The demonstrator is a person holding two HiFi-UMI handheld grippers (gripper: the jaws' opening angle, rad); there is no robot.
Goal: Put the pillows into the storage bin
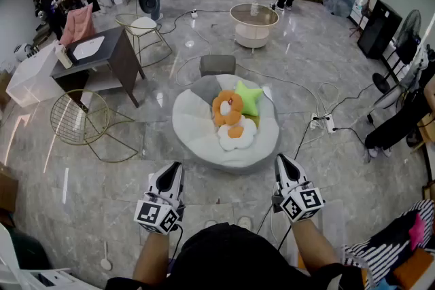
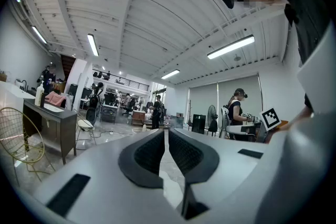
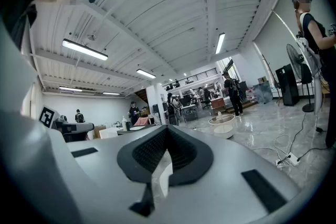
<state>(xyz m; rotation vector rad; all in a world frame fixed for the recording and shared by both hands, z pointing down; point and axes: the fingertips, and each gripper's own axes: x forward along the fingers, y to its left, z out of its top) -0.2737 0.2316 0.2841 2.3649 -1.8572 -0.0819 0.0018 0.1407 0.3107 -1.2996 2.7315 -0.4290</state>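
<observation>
A person stood on a glossy grey stone floor (image 1: pixel 102 187) in a large open room, holding a gripper in each hand at about waist height. Both pointed level and forward.

The left gripper (image 1: pixel 178 165) had its jaws pressed together with nothing between them; its own view showed the two dark pads (image 2: pixel 149 152) meeting along a thin line. The right gripper (image 1: pixel 280 158) was the same, jaws together and empty, its pads (image 3: pixel 184 152) closed in its own view.

Ahead of both grippers and apart from them sat a round white bin (image 1: pixel 187 127), low and soft-sided. Four pillows lay inside it, bunched near the middle and touching one another: an orange ring pillow (image 1: pixel 228 107), a green star pillow (image 1: pixel 249 97) to its right, a white flower pillow (image 1: pixel 236 134) with an orange centre on the side nearest the person, and a grey pillow (image 1: pixel 206 88) at the far left.

Just beyond the bin stood a small grey stool (image 1: pixel 217 64). Farther back was a round white table (image 1: pixel 253 25). To the left were a gold wire chair (image 1: pixel 80 117) and a dark desk (image 1: pixel 102 58). A white power strip (image 1: pixel 321 122) lay on the floor to the right of the bin.
</observation>
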